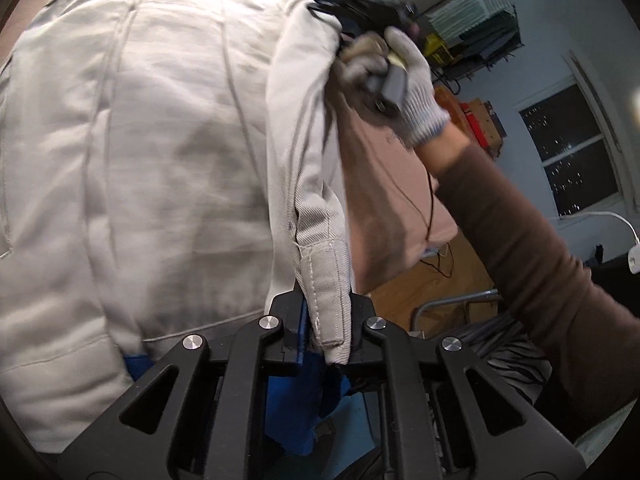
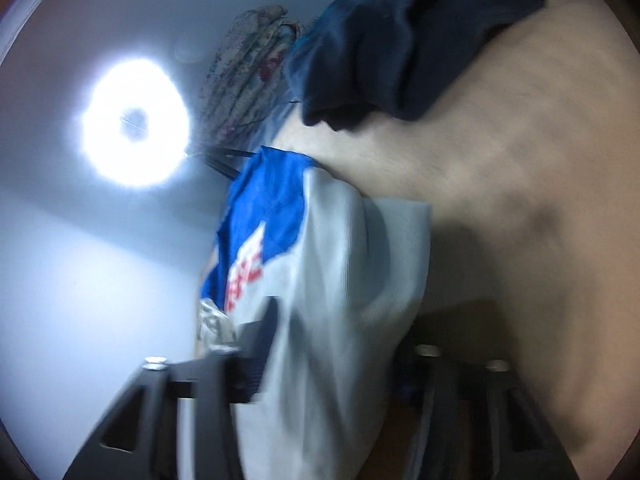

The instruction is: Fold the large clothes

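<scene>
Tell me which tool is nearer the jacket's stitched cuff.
Left. The left tool is clamped right on the stitched cuff of the jacket. The right tool grips the same jacket farther along, up by its blue-trimmed end.

Jacket (image 1: 160,160): matt off-white woven cloth, stitched seams. Left tongs (image 1: 324,328): matt black plastic, shiny metal rivets. Glove (image 1: 416,92): knitted.

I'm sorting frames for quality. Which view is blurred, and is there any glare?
Left wrist view: mostly sharp, the cuff of the white jacket crisp in the left gripper; only the gloved hand smears. Right wrist view: motion-blurred throughout, the ceiling lamp blown out, the right gripper dim and soft.
</scene>
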